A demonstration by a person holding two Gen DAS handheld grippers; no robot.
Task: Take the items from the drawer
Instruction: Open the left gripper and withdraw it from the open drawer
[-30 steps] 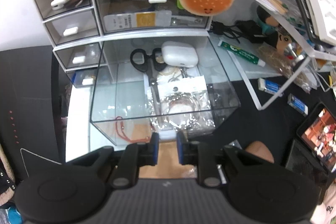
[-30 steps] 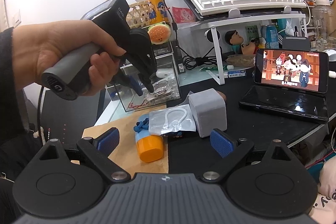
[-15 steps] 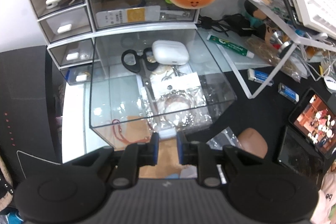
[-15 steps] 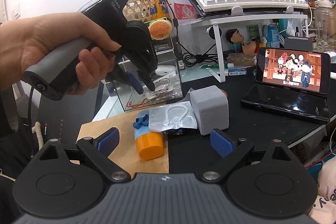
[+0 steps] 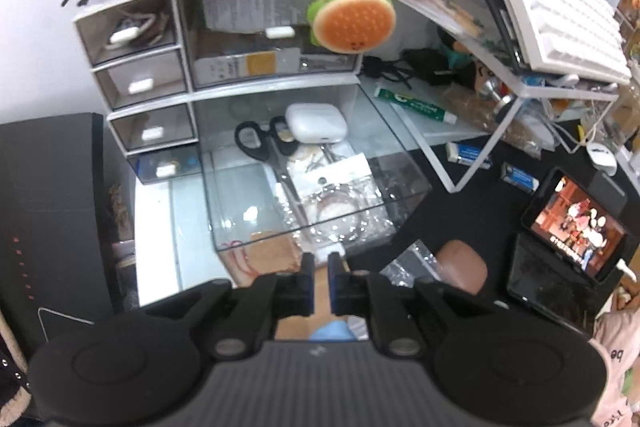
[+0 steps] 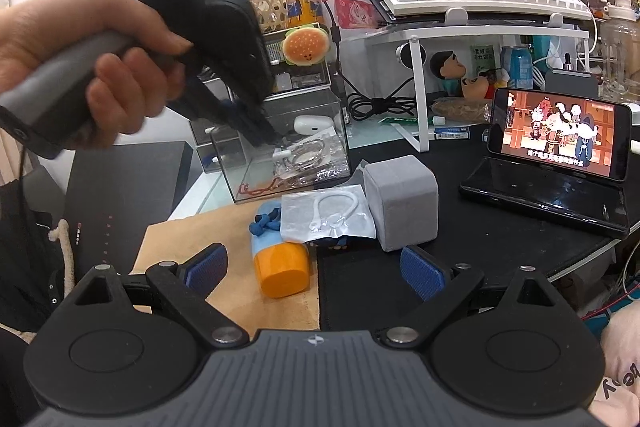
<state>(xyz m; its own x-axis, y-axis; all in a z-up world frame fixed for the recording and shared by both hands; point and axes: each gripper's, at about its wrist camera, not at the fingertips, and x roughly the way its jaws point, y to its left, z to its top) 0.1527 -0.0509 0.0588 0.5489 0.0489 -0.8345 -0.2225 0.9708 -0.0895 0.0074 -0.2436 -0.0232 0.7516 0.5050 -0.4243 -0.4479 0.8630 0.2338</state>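
Left wrist: left gripper (image 5: 319, 259) has backed away from drawer (image 5: 308, 187).

We make out little legible text, a line of subtitle characters on the phone screen (image 6: 560, 131) (too small for us to read), printed paper (image 5: 240, 13) in the organizer equally illegible

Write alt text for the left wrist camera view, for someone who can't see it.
The left gripper, fingers nearly shut with nothing between them, points at the front of a pulled-out clear drawer holding black scissors, a white earbud case and bagged trinkets. A burger plush hangs on the white organizer behind.
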